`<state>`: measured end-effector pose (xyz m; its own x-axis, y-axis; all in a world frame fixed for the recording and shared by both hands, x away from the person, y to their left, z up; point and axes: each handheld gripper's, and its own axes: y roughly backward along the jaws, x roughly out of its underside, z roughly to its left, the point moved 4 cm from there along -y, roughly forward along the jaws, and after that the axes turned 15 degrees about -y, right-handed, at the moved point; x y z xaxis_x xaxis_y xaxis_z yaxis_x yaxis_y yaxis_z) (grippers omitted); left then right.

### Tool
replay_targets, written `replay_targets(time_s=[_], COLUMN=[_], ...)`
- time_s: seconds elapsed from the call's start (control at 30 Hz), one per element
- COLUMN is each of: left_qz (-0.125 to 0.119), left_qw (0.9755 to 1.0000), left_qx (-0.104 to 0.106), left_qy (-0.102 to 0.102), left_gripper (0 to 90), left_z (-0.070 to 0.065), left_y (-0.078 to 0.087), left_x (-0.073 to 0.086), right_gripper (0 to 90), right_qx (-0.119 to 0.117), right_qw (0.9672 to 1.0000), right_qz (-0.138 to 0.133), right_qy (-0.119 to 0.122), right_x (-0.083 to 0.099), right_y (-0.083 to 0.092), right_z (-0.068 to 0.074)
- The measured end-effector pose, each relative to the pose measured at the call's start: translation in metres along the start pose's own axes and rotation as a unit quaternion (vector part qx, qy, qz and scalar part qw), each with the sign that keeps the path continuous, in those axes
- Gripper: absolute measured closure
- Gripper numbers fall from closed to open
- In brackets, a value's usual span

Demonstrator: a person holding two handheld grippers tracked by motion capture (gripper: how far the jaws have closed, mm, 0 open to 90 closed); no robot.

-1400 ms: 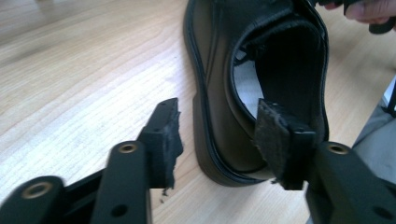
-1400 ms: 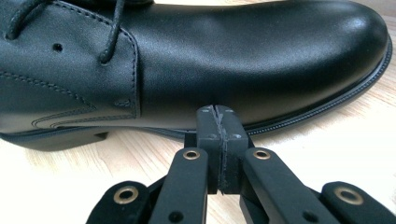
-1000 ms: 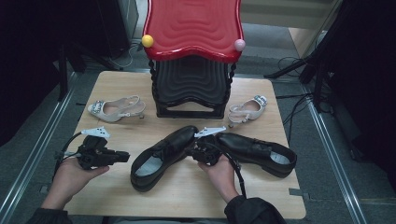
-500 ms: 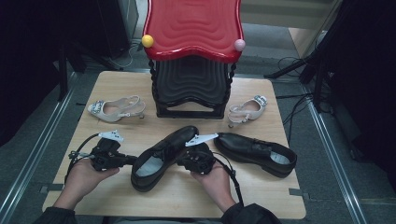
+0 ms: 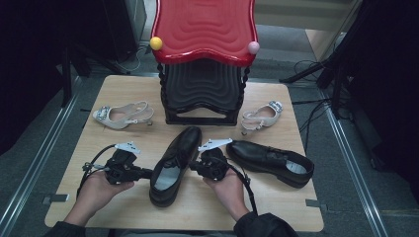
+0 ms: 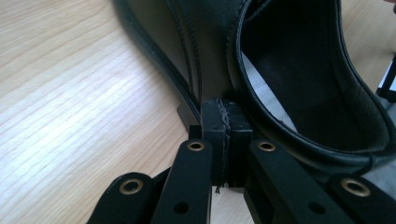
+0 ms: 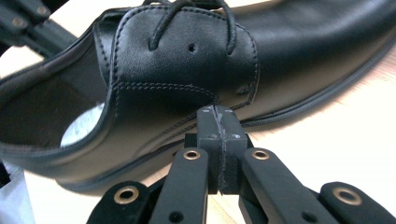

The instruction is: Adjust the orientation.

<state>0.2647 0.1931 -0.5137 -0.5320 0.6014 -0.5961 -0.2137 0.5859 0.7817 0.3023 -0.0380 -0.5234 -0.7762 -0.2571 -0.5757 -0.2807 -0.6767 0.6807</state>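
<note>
With jaws pressed together and holding nothing, the left gripper (image 6: 225,116) and right gripper (image 7: 218,122) are flanking the shoe (image 5: 175,163) lying between them, tips against its sides, so both should be pushing evenly to keep it from twisting.

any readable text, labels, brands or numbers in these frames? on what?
None readable.
Left black shoe: pale insole, no print legible in either gripper view.
Right black shoe: pale insole patch, too small to read.
Two beige heels, red stool, table: no marks visible.
</note>
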Motion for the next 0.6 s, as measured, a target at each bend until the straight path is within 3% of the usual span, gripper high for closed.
replay_targets(time_s=[0.5,0.6], left_qz=[-0.014,-0.014], left_qw=[0.9992,0.9987], left_qx=[0.037,0.048], left_qy=[-0.004,-0.008], left_gripper=[90.0,88.7], left_z=[-0.016,-0.019], left_y=[-0.015,-0.015], left_x=[-0.009,-0.010], right_gripper=[90.0,85.5], right_qx=[0.007,0.006], right_qw=[0.9999,0.9999], right_qz=[-0.007,-0.004], right_qy=[-0.012,-0.009], right_x=[-0.005,-0.005], right_y=[0.007,0.011], right_z=[-0.012,-0.015])
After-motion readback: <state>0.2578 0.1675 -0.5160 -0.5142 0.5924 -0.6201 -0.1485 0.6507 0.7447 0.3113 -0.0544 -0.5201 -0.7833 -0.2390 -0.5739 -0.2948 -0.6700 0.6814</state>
